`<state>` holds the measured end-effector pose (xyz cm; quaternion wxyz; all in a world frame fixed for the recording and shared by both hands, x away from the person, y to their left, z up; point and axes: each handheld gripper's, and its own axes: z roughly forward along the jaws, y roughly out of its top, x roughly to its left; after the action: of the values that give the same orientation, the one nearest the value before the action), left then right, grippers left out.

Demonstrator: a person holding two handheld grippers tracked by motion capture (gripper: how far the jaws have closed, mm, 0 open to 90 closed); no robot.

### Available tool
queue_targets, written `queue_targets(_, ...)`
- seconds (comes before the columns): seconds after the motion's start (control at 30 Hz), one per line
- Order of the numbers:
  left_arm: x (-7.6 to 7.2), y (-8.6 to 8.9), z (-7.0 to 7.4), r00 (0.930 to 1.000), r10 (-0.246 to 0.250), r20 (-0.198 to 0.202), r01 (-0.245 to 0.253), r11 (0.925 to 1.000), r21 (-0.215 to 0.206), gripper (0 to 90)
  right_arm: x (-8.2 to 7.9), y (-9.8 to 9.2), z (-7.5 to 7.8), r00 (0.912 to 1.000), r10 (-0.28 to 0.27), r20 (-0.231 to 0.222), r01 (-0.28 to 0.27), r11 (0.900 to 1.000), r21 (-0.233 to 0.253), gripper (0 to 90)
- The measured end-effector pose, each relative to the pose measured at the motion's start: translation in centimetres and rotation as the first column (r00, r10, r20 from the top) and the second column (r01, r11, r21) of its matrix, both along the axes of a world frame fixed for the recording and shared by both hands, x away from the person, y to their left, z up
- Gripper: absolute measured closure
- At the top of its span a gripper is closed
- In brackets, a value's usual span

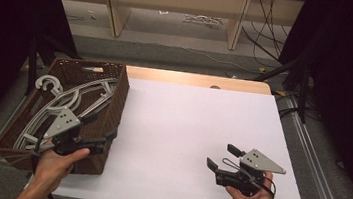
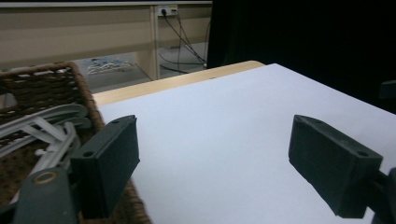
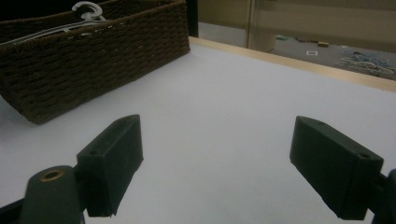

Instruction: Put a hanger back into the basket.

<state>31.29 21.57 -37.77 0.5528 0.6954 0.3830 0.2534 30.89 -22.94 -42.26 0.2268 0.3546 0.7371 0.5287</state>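
You held both tongs apart and empty: left tongs (image 1: pixel 102 132) at the brown wicker basket's (image 1: pixel 114 97) right wall, near the grey plastic hangers (image 1: pixel 71 100); right tongs (image 1: pixel 221 157) by the white surface's (image 1: pixel 186 126) near edge. Next, you likely needed to reach in for a hanger.

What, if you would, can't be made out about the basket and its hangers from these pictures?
- How many hangers there are: in the high view they overlap in a tangle.
- The basket floor: high view, covered by hangers and the left gripper.
- The basket's inside: right gripper view, hidden by its woven wall.
- Its near end: left gripper view, cut off by the edge.
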Motion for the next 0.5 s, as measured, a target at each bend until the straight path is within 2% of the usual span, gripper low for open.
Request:
queue_targets(0.07, -0.5, -0.6, -0.5, 0.9998, -0.018, 0.009, 0.018, 0.9998, -0.011, 16.0, -0.1, 0.1, -0.1, 1.0, 0.006, 0.002, -0.006, 1.0, 0.004, 18.1)
queue_targets(0.2, -1.6, -1.7, -1.9, 0.9976, -0.056, 0.041, 0.055, 0.9983, 0.021, 16.0, -0.7, 0.3, -0.3, 0.9999, 0.015, -0.008, -0.015, 1.0, 0.004, 18.0)
queue_targets(0.23, -1.7, -1.8, -2.2, 0.997, -0.064, 0.043, 0.063, 0.9978, 0.023, 16.0, -0.9, 0.5, -0.4, 0.9993, 0.021, -0.03, -0.021, 1.0, 0.02, 18.0)
queue_targets(0.27, -1.8, -1.9, -2.5, 0.9957, -0.079, 0.048, 0.078, 0.9967, 0.021, 16.0, -1.0, 0.5, -0.3, 0.9997, 0.02, -0.011, -0.02, 1.0, 0.003, 17.9)
queue_targets(0.3, -1.9, -2.1, -2.8, 0.9956, -0.084, 0.042, 0.084, 0.9964, 0.014, 15.9, -1.2, 0.7, -0.4, 0.9992, 0.026, -0.03, -0.025, 0.999, 0.023, 17.9)
queue_targets(0.33, -2.0, -2.1, -3.1, 0.9954, -0.083, 0.049, 0.082, 0.9965, 0.018, 15.9, -1.3, 0.7, -0.4, 0.9993, 0.03, -0.022, -0.03, 0.999, 0.016, 17.9)
queue_targets(0.37, -2.1, -2.2, -3.5, 0.9961, -0.072, 0.052, 0.072, 0.9974, 0.003, 15.8, -1.5, 0.7, -0.4, 0.9992, 0.035, -0.018, -0.035, 0.999, 0.022, 17.7)
queue_targets(0.43, -2.4, -2.2, -3.9, 0.9961, -0.072, 0.051, 0.072, 0.9974, 0.011, 15.9, -1.8, 0.9, -0.4, 0.9993, 0.036, -0.01, -0.035, 0.999, 0.027, 17.5)
queue_targets(0.5, -2.5, -2.1, -4.6, 0.9933, -0.097, 0.064, 0.096, 0.9952, 0.017, 15.9, -2.0, 0.8, -0.3, 0.9992, 0.038, -0.01, -0.037, 0.999, 0.009, 17.4)
